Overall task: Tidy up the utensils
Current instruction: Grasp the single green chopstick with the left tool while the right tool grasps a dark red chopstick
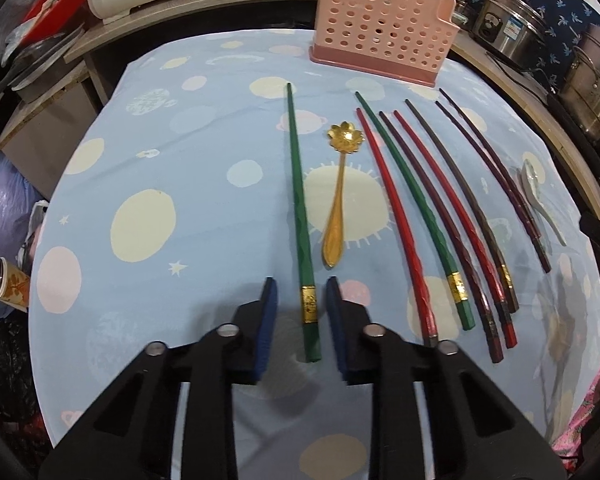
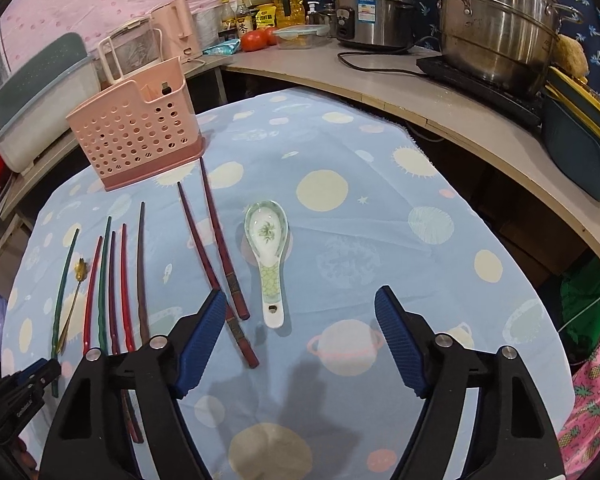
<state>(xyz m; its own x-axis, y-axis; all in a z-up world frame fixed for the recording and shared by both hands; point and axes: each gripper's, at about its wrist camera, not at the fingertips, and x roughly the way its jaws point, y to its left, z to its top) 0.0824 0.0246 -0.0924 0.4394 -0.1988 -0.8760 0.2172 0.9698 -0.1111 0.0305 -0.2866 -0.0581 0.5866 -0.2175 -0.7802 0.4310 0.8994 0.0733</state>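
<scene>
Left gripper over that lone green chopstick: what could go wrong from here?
1. The left gripper straddles the green chopstick but its pads aren't touching yet; a thin stick on cloth may roll or slip out.
2. The gold spoon lies close beside it and could get nudged.

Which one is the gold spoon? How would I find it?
Start at the pink holder at the far end of the blue tablecloth. In front of it lie the chopsticks; the gold spoon lies between the lone green chopstick and the rest. Only it is shiny gold, with a flower-shaped bowl.
</scene>
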